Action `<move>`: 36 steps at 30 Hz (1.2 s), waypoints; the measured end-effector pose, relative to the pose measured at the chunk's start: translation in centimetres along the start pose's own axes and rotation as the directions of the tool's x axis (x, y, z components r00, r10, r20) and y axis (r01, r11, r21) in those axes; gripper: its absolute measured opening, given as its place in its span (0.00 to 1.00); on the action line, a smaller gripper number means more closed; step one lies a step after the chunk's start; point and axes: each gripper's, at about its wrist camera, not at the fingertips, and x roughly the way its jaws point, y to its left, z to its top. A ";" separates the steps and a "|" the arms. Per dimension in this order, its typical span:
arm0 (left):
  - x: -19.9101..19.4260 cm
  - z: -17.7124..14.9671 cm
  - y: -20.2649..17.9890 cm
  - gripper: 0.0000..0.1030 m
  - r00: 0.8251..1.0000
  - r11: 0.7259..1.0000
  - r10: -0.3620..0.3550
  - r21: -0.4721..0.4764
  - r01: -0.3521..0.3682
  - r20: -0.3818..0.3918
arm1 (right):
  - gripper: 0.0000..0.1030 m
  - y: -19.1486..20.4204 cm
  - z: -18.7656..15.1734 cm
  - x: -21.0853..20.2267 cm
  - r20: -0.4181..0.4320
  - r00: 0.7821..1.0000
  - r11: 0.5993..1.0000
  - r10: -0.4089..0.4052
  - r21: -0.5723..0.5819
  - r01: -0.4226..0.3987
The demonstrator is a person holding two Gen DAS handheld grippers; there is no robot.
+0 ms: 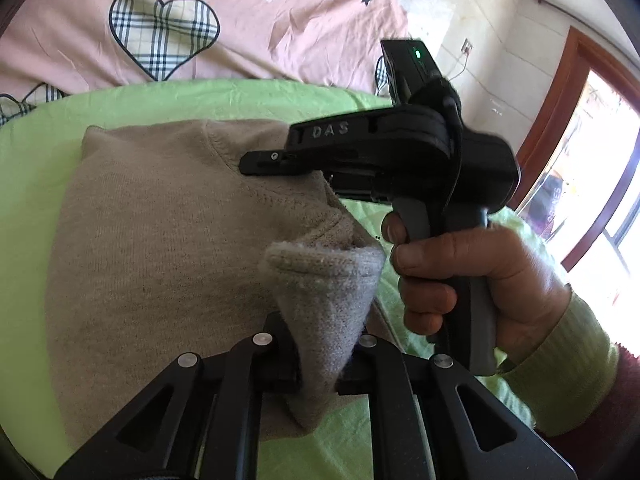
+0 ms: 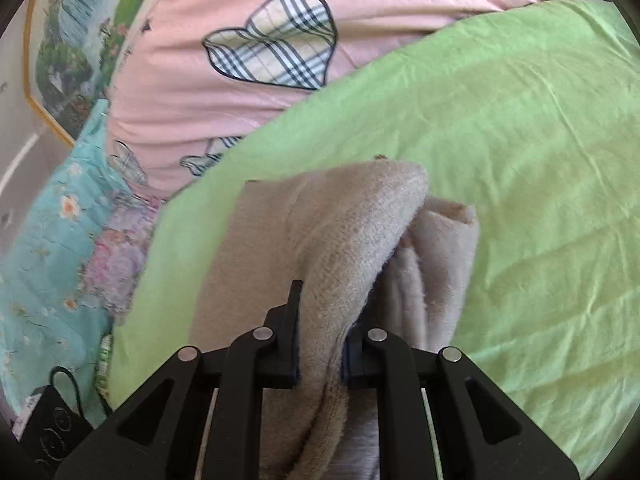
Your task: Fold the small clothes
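A small beige knitted garment (image 1: 160, 240) lies on a green sheet (image 1: 32, 200). My left gripper (image 1: 320, 360) is shut on a raised fold of the garment's near edge. My right gripper shows in the left wrist view (image 1: 260, 162), held in a hand, its fingers pinching the garment's far edge. In the right wrist view the right gripper (image 2: 320, 344) is shut on a thick fold of the beige garment (image 2: 352, 232), lifted above the green sheet (image 2: 520, 160). The fingertips are hidden by cloth.
A pink quilt with plaid hearts (image 1: 168, 32) lies beyond the green sheet. A blue floral cover (image 2: 48, 240) and a framed picture (image 2: 60, 60) are at the left. A door and bright window (image 1: 580, 160) are at the right.
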 end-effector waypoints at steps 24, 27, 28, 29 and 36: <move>-6.6 -0.2 7.6 0.74 1.000 0.996 0.009 -0.090 -0.011 -0.026 | 0.72 0.1 -5.6 -4.9 0.026 0.994 0.992 -0.103 0.079 0.100; -5.8 0.7 11.6 0.80 0.997 0.980 0.058 -0.185 -0.068 -0.060 | 0.73 -0.6 -6.0 -4.9 0.015 0.996 0.990 -0.092 0.105 0.090; -5.4 1.0 13.1 0.80 0.996 0.970 0.057 -0.231 -0.072 -0.072 | 0.73 -0.8 -6.0 -4.9 0.012 0.997 0.990 -0.073 0.123 0.071; -4.8 1.4 14.5 0.81 0.996 0.960 0.046 -0.273 -0.066 -0.079 | 0.73 -1.0 -5.9 -4.8 0.010 0.998 0.989 -0.065 0.130 0.063; 1.0 2.3 20.1 0.83 0.975 0.902 -0.139 -0.429 0.054 -0.170 | 0.73 -1.9 -4.9 -2.3 -0.023 0.999 0.987 -0.023 0.156 0.027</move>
